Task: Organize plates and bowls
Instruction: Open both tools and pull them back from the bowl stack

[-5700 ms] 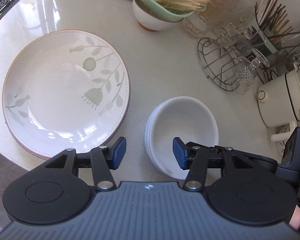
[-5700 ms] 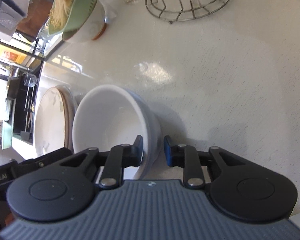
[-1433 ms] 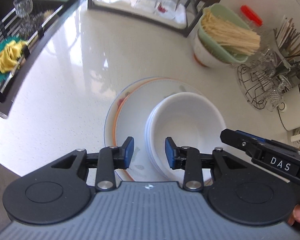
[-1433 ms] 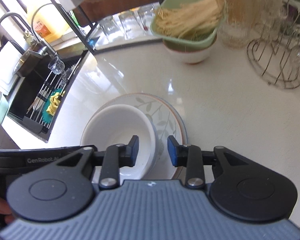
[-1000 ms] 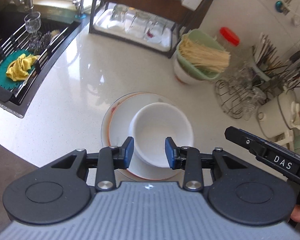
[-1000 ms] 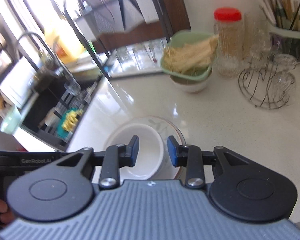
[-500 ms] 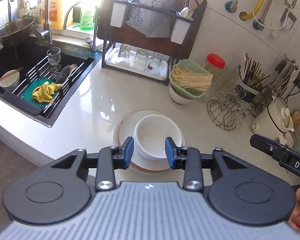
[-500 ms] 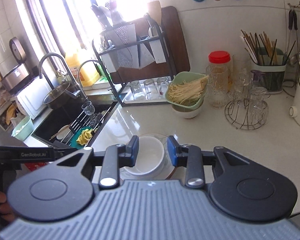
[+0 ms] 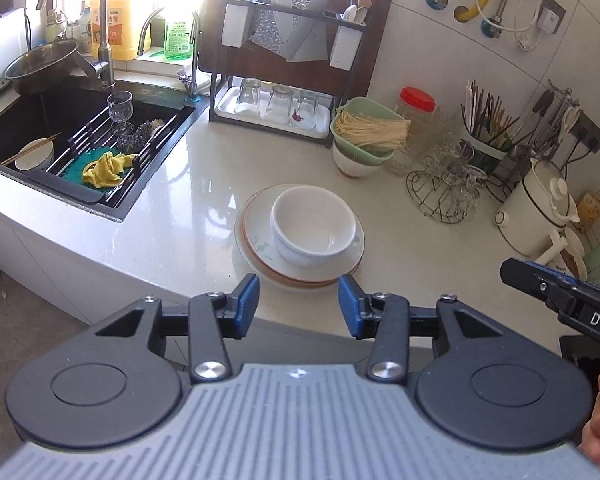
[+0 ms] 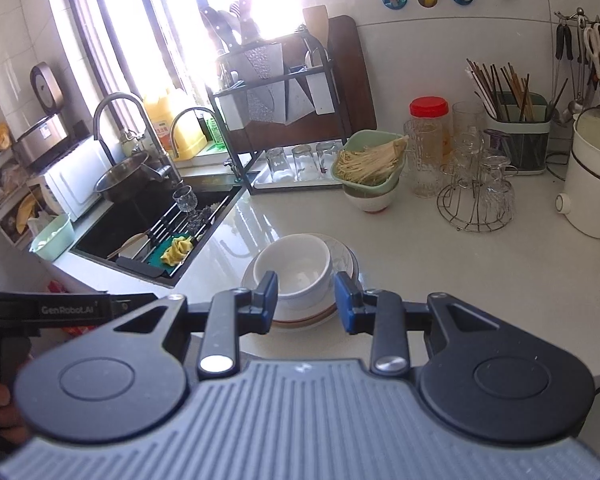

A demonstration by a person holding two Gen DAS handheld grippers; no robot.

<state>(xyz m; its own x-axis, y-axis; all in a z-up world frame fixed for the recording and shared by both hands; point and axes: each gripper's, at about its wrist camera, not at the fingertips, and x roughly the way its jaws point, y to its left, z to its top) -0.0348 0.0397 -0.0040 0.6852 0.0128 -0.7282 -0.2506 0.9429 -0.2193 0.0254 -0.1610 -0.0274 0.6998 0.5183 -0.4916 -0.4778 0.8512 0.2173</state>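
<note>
pale speckled stone makes up the tabletop (image 9: 188, 216), glossy under window glare, with a black sink (image 9: 48, 136) set into its left end and white tiled wall behind. a dark dish rack (image 9: 292, 60) with upturned glasses stands at the back, beside a green bowl of noodles (image 9: 366, 132), a red-lidded jar (image 10: 429, 120), a wire glass stand (image 9: 446, 192) and a white pot (image 10: 594, 184).

readable writing: "das" on the right claw's arm seen from the left wrist view, and "genrobot.ai" on the left claw's arm seen from the right wrist view. the yellow jug (image 9: 112, 24) and green bottle (image 9: 177, 36) by the tap carry labels too small to read.

the white bowls (image 9: 314, 230) sit nested on the stacked plates (image 9: 256, 240) near the front edge of the tabletop.

compared with a second ago, both views take in far more of the kitchen and the stack looks smaller and farther off. the left claw (image 9: 299, 306) has just been widening its jaws, with nothing between them; the right claw (image 10: 306, 302) hangs partly apart, also gripping nothing.
</note>
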